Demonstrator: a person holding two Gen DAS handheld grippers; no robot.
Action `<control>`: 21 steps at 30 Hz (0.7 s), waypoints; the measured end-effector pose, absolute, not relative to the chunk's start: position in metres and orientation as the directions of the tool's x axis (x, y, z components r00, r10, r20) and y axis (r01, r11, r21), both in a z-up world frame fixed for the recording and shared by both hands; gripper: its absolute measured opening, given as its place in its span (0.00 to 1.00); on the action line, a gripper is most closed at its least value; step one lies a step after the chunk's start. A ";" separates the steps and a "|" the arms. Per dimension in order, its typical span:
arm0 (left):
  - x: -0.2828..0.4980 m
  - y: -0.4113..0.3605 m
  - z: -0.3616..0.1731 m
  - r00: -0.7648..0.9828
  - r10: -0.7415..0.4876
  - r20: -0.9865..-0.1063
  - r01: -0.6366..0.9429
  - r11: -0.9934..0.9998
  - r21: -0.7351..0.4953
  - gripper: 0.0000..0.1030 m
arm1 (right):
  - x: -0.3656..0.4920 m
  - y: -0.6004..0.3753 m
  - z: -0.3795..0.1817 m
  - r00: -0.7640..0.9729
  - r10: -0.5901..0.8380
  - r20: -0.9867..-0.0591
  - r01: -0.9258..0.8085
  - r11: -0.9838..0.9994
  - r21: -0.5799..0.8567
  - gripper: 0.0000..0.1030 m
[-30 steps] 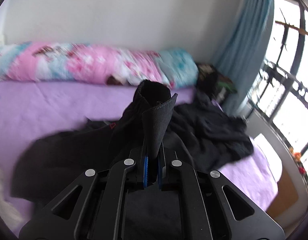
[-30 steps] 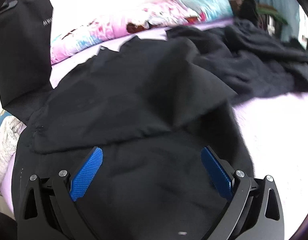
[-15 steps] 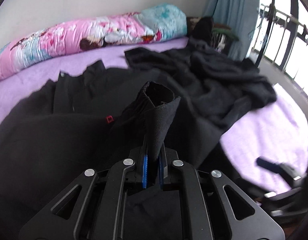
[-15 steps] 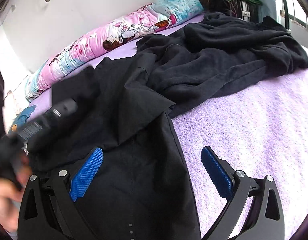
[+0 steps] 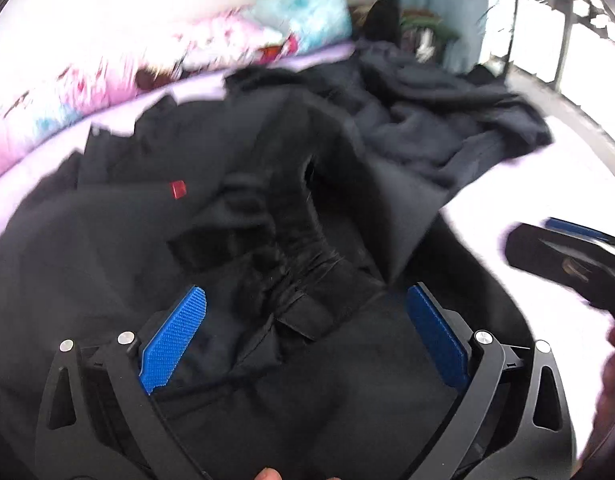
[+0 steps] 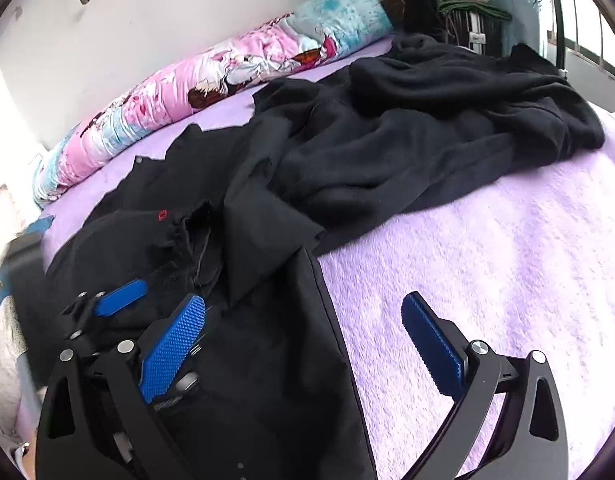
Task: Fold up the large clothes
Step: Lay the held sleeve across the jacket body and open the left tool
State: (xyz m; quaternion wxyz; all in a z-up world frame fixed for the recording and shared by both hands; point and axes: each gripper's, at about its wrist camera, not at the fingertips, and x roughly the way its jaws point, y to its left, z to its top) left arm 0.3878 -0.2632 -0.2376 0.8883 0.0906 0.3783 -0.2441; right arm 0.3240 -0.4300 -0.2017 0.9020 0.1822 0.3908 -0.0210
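Left gripper (image 5: 305, 322): jaws spread wide, having just opened; the blue pads (image 5: 173, 340) stand clear of the fabric, and a crumpled sleeve cuff (image 5: 295, 264) lies loose on the cloth between them, unpinched. Right gripper (image 6: 303, 344): jaws likewise spread, with nothing gripped; its left pad hangs over black cloth, its right pad (image 6: 433, 344) over bare bedding.

Black garment (image 6: 267, 380): matte, smooth-woven, spread across the near part of the bed directly under both grippers. Its right edge runs straight, up and to the left from the bottom of the right wrist view. One triangular flap (image 6: 263, 240) is turned over on top of the body. The sleeve is bunched into ridges beside the flap, its open mouth (image 5: 311, 168) facing up. A small red tag (image 6: 162, 214) is sewn on the upper surface; any writing on it is too small to read.

Second dark garment (image 6: 427, 136): thicker, fleecy, heaped in loose folds beyond the first and overlapping its far edge.

Lilac bed cover (image 6: 487, 248): plush, bare to the right of both garments.

Rolled quilt (image 6: 211, 80): pink and turquoise floral print, lying along the white wall (image 6: 167, 12) at the far edge of the bed.

Far right corner: blue curtain (image 5: 439, 12) and a barred window (image 5: 563, 40).
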 end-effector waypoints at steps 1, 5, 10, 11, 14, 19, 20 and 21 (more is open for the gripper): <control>0.380 -0.257 -0.229 0.597 -0.396 -0.698 0.530 0.848 -0.028 0.94 | 0.325 -0.432 -0.198 0.709 0.113 -0.696 0.183 0.924 0.336 0.94; 0.363 -0.220 -0.201 0.600 -0.476 -0.643 0.596 0.802 -0.038 0.94 | 0.339 -0.423 -0.185 0.744 0.155 -0.650 0.118 0.927 0.357 0.94; 0.391 -0.141 -0.189 0.570 -0.524 -0.633 0.521 0.826 -0.215 0.94 | 0.368 -0.374 -0.180 0.758 0.159 -0.632 0.012 0.966 0.257 0.94; 0.395 -0.126 -0.189 0.595 -0.490 -0.637 0.479 0.853 -0.209 0.94 | 0.376 -0.358 -0.177 0.766 0.188 -0.615 -0.034 0.967 0.253 0.94; 0.410 -0.080 -0.188 0.662 -0.376 -0.648 0.347 0.920 -0.180 0.94 | 0.391 -0.315 -0.176 0.757 0.241 -0.607 -0.132 0.967 0.219 0.94; 0.446 -0.022 -0.189 0.706 -0.298 -0.642 0.205 0.954 -0.217 0.94 | 0.407 -0.270 -0.189 0.725 0.309 -0.615 -0.223 0.951 0.214 0.94; 0.453 -0.012 -0.191 0.709 -0.281 -0.647 0.182 0.959 -0.217 0.94 | 0.411 -0.262 -0.195 0.718 0.311 -0.622 -0.238 0.950 0.201 0.94; 0.459 -0.005 -0.193 0.712 -0.263 -0.651 0.165 0.964 -0.209 0.94 | 0.416 -0.256 -0.202 0.710 0.304 -0.635 -0.243 0.952 0.183 0.94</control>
